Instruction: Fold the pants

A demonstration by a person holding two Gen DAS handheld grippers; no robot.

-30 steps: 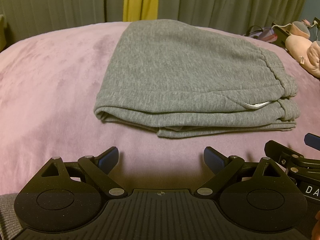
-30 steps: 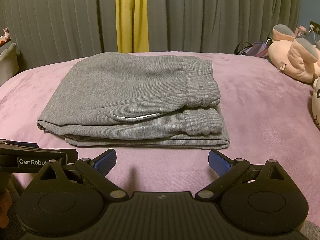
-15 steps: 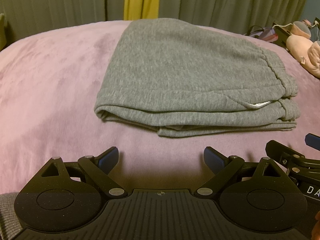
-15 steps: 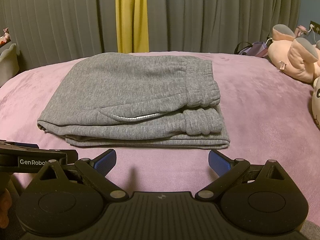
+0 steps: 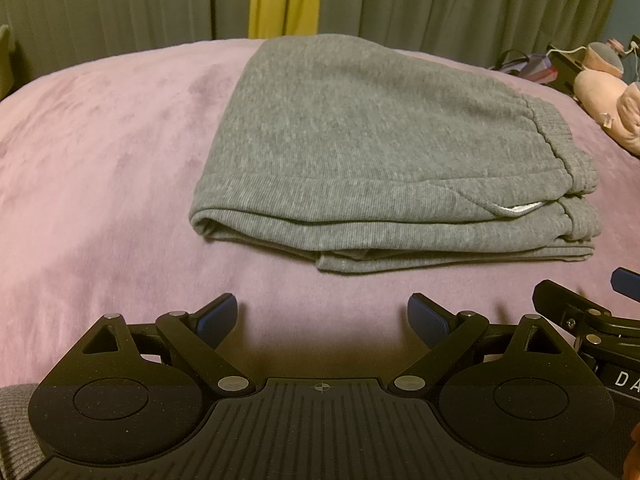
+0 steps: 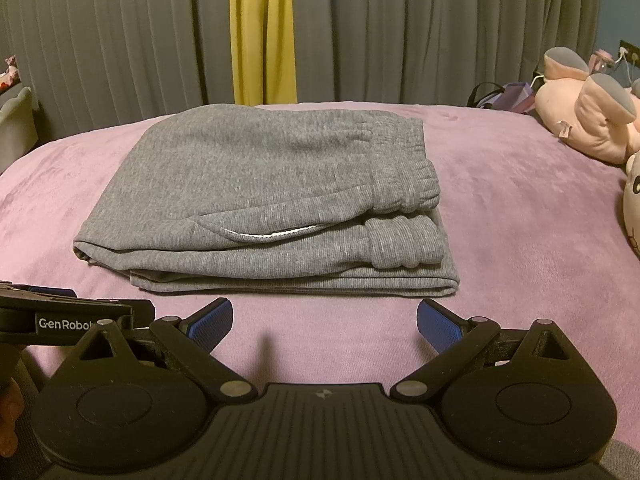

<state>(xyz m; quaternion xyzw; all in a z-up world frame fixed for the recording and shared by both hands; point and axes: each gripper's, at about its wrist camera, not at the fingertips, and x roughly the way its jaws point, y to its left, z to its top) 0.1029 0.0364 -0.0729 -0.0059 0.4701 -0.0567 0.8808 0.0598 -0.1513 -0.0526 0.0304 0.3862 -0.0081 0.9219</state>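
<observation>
Grey sweatpants (image 5: 360,152) lie folded in a flat stack on the purple bed cover (image 5: 100,160), waistband to the right; they also show in the right wrist view (image 6: 272,192). A white drawstring (image 6: 268,235) peeks from the front layers. My left gripper (image 5: 322,318) is open and empty, low over the cover just in front of the stack. My right gripper (image 6: 324,324) is open and empty, also in front of the stack. Each gripper shows at the edge of the other's view, the right one (image 5: 592,312) and the left one (image 6: 68,312).
Pink plush toys (image 6: 588,120) lie on the bed's right side, with another pale toy (image 6: 632,208) at the right edge. Grey curtains with a yellow strip (image 6: 262,32) hang behind the bed. A purple bag (image 6: 512,94) sits at the back right.
</observation>
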